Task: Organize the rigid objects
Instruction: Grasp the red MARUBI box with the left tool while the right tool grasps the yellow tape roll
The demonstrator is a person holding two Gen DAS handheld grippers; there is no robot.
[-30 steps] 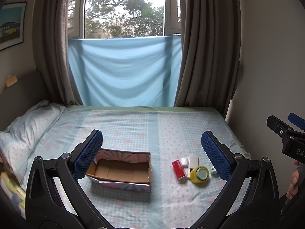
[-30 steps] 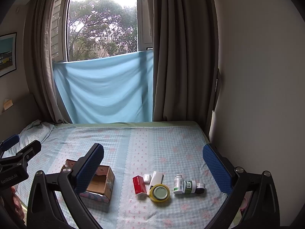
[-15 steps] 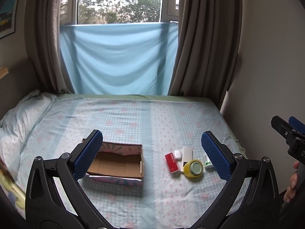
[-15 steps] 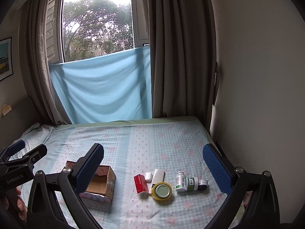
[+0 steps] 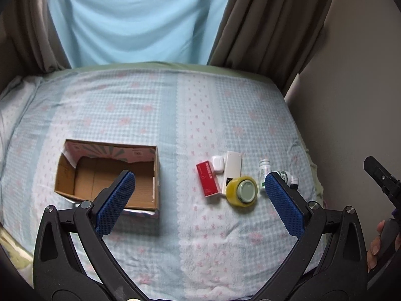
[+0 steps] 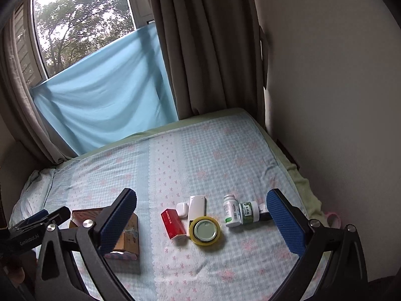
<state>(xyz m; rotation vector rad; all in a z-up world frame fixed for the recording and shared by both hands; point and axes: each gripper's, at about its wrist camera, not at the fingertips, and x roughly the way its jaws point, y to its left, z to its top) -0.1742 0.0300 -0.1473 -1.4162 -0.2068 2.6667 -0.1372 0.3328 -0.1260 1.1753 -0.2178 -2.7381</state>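
Note:
An open, empty cardboard box (image 5: 107,175) (image 6: 130,228) sits on the bed at the left. To its right lie a red box (image 5: 207,178) (image 6: 173,223), a small white case (image 5: 217,164) (image 6: 182,208), a white flat box (image 5: 231,170) (image 6: 196,207), a yellow tape roll holding a jar lid (image 5: 242,191) (image 6: 205,230), and small bottles (image 5: 265,173) (image 6: 231,213). My left gripper (image 5: 199,200) is open and empty above the bed. My right gripper (image 6: 200,223) is open and empty, hovering above the items.
The bed (image 5: 175,105) has a blue checked sheet. A wall (image 6: 338,100) runs along its right edge, curtains (image 6: 205,45) and a blue cloth (image 5: 130,17) at the far end. A pillow (image 6: 37,185) lies far left.
Both grippers have moved forward and tilted down toward the bed; the box and items now look larger and nearer. Both stay open. Nothing on the bed has moved.

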